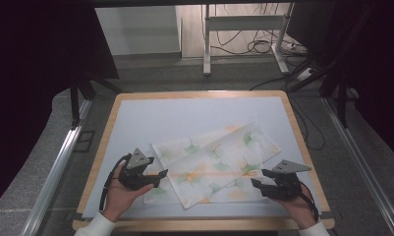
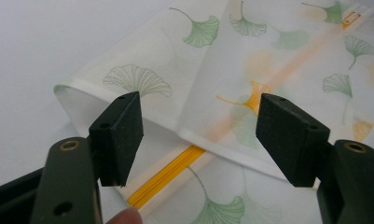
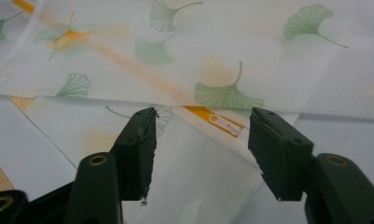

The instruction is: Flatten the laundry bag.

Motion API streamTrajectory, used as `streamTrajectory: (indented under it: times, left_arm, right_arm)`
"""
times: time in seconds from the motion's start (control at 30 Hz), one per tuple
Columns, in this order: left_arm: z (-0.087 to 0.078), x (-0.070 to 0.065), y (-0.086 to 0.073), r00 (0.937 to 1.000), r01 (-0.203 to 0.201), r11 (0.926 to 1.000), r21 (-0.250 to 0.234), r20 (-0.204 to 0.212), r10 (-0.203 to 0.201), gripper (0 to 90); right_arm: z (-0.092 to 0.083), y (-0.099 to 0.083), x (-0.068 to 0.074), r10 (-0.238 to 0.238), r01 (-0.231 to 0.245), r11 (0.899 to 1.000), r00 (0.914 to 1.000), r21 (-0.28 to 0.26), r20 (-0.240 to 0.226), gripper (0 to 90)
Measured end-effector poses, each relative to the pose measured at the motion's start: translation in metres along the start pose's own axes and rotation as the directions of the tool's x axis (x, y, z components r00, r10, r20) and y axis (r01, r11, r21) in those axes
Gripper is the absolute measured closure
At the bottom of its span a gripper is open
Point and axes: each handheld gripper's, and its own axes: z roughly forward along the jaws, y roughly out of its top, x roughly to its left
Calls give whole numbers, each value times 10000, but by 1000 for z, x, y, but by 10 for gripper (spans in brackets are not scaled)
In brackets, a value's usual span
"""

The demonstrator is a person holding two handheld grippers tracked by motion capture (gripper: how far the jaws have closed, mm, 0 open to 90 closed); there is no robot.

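Beyond the table (image 1: pixel 302 142), grey floor, a white frame (image 1: pixel 243 29) and cables (image 1: pixel 256 46) showed. On its white mat (image 1: pixel 184 113) a thin, folded cloth (image 1: pixel 214 164) printed with green and orange ginkgo leaves lay near the front edge. Left gripper (image 2: pixel 198 135) and right gripper (image 3: pixel 201 149) hovered at its ends, jaws wide, gripping nothing.
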Motion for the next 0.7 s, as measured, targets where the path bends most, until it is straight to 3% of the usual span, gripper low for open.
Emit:
streamTrajectory:
  times: [0.17,0.4,0.7]
  left_arm:
    - [-1,-3,0,9999,-59,10000,1,91,59,316]
    - [-1,-11,2,9996,-138,9999,-16,240,138,317]
    - [10,-35,7,9936,-848,9958,355,783,819,323]
  right_arm:
    - [3,1,5,-290,291,9995,9996,157,-34,560]
    - [4,2,7,-389,400,9989,9983,237,-430,762]
    - [5,2,9,-455,475,9983,9973,342,-572,853]
